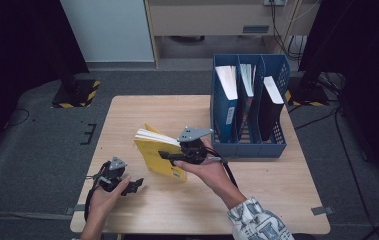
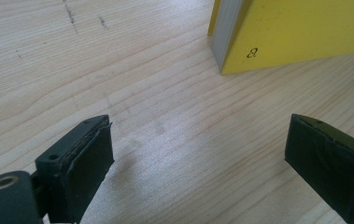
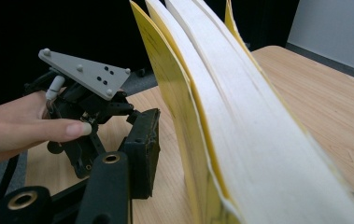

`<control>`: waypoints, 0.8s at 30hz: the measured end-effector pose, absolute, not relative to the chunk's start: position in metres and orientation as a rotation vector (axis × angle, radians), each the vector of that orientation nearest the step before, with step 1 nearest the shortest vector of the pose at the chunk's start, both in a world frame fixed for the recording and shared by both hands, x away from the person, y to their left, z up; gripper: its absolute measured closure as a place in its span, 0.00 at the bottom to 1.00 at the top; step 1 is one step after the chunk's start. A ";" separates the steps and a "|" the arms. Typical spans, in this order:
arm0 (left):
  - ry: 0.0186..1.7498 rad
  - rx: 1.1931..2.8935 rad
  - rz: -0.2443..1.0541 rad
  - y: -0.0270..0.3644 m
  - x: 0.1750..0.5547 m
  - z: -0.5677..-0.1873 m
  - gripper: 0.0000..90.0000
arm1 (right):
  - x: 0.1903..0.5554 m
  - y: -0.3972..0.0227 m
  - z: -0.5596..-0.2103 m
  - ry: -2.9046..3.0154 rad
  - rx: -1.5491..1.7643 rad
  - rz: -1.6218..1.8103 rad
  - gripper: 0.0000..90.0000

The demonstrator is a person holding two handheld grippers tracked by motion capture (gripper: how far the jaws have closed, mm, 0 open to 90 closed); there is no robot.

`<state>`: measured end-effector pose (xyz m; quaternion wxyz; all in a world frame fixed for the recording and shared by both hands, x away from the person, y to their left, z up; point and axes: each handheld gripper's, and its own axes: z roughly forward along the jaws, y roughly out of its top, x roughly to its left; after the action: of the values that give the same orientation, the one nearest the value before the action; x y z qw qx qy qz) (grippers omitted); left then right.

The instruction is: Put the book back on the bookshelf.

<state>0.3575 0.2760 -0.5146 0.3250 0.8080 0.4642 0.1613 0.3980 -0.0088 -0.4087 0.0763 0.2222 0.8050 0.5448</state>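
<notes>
Here the right tongs (image 1: 169, 156) apparently clamp the yellow book (image 1: 158, 152) upright on the bench (image 1: 277, 195); the left tongs (image 1: 136, 186) gape empty nearby.

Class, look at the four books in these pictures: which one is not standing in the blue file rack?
The yellow book. It stands on the wooden table, gripped by the right tongs, while the other three books sit upright in the blue file rack.

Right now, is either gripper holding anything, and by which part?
The right gripper holds the yellow book by its cover-side edge; the left gripper is open, holding nothing.
</notes>
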 end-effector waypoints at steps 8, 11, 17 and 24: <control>1.212 2.130 0.435 0.276 0.357 -0.515 0.09 | 0.398 -0.007 -0.406 2.379 0.650 1.654 0.64; 1.211 2.131 0.439 0.276 0.357 -0.514 0.09 | 0.398 -0.006 -0.404 2.375 0.647 1.658 0.64; 1.201 2.141 0.441 0.274 0.357 -0.514 0.09 | 0.398 -0.003 -0.405 2.368 0.645 1.672 0.66; 1.205 2.142 0.434 0.273 0.357 -0.515 0.10 | 0.399 -0.002 -0.405 2.364 0.636 1.680 0.71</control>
<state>0.3566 0.2734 -0.5148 0.3175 0.8140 0.4577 0.1648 0.3988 -0.0022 -0.4052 0.0861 0.2133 0.7932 0.5638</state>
